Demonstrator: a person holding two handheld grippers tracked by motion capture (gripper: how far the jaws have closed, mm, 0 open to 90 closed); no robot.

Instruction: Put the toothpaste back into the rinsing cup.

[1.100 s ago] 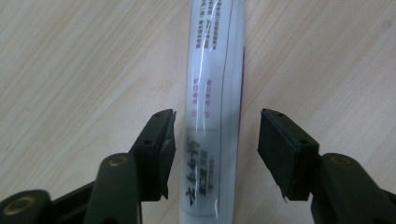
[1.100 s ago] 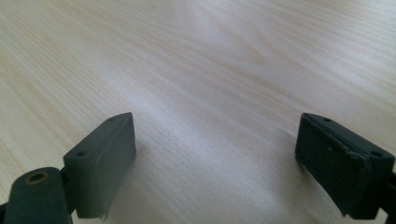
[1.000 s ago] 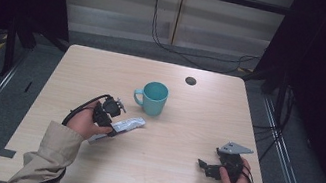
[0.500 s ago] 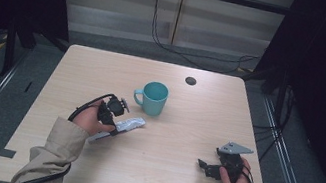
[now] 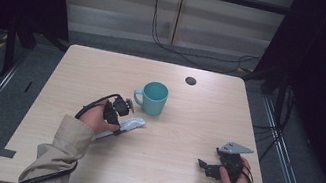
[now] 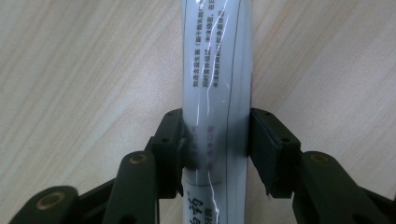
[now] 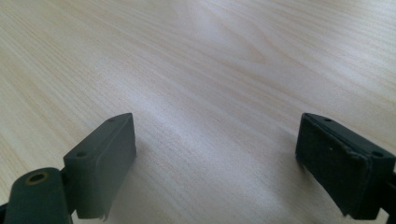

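A white packet with printed text lies flat on the wooden table; in the high view the packet is left of centre, just below a teal mug. My left gripper straddles the packet from above, both jaws pressed against its sides. In the high view the left gripper is held by a hand in a beige sleeve. My right gripper rests near the table's front right, and in its own view the right gripper is open with bare wood between its jaws.
A small dark round grommet sits in the table top behind the mug. Black cables trail from both grippers. Dark floor and metal rails surround the table, with a wall and hanging cables beyond its far edge.
My left hand has shifted slightly right and forward, bringing its gripper over the packet. The packet, mug and right gripper have stayed in place.
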